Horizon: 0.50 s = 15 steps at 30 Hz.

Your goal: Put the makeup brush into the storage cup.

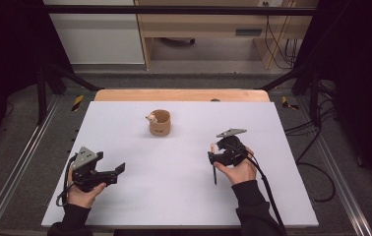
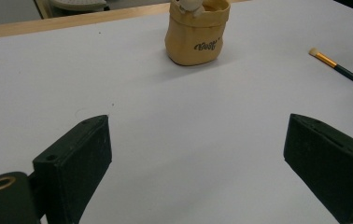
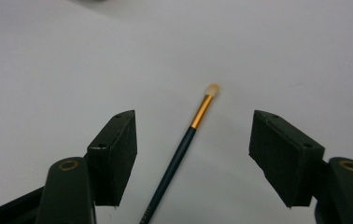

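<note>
A slim brush (image 3: 179,149), dark in the handle with a gold ferrule and a pale tip, was found lying flat on the white table (image 1: 139,196), at the person's right and well apart from the other item present. It was observed between the jaws of the right gripper (image 3: 193,154), which stood over it with both black pads clear of the handle on either side. The jaws were partly open and nothing was held; the straddling position was judged to be a preparation for closing across the handle. In the high view the right gripper (image 1: 217,156) was seen tilted down over the brush (image 1: 214,172), the handle running towards the person.

The left gripper (image 2: 195,158) was noted resting low at the left of the table, its jaws spread wide and empty, pointed towards a small tan pouch (image 2: 197,32). The pouch stood upright near the far middle of the table, with a small pale object (image 1: 151,117) at its rim. It was judged a likely receptacle for the brush, though this could not be confirmed.
</note>
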Each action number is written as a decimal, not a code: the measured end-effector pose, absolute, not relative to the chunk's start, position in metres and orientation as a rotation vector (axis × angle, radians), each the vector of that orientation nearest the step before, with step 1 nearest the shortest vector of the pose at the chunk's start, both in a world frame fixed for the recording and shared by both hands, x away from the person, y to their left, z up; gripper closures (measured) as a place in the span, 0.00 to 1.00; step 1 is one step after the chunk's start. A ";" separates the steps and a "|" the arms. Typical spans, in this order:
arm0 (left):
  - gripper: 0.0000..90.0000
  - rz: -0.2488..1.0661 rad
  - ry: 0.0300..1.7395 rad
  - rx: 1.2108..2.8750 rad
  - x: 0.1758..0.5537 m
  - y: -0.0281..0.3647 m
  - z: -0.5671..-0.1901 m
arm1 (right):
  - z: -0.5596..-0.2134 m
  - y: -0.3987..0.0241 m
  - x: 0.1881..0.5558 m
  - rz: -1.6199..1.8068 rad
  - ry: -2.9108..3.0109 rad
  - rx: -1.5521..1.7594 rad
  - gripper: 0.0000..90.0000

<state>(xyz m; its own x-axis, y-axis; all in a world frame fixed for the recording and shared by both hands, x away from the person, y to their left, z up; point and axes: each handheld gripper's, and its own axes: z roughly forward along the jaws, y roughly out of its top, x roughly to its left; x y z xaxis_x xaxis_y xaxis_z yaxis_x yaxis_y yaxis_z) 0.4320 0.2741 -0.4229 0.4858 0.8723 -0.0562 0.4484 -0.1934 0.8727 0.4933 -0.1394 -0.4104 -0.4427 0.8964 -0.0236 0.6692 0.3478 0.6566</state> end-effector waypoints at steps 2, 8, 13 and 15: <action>0.08 0.582 1.111 1.820 0.432 0.274 -0.423 | -0.416 -0.137 0.497 0.766 2.252 1.398 0.40; 0.08 0.581 1.112 1.835 0.433 0.273 -0.425 | -0.432 -0.130 0.508 0.668 2.307 1.466 0.52; 0.08 0.581 1.113 1.850 0.434 0.272 -0.427 | -0.439 -0.127 0.512 0.625 2.338 1.524 0.62; 0.08 0.580 1.114 1.852 0.434 0.272 -0.427 | -0.441 -0.127 0.513 0.616 2.342 1.529 0.64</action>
<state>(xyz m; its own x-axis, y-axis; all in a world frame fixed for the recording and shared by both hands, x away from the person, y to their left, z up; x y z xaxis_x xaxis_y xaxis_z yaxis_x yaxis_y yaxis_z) 0.4342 0.2724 -0.4269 0.4902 0.8705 -0.0443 0.4631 -0.2171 0.8593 0.5133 -0.1273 -0.4405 -0.4025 0.9154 0.0009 0.7975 0.3502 0.4913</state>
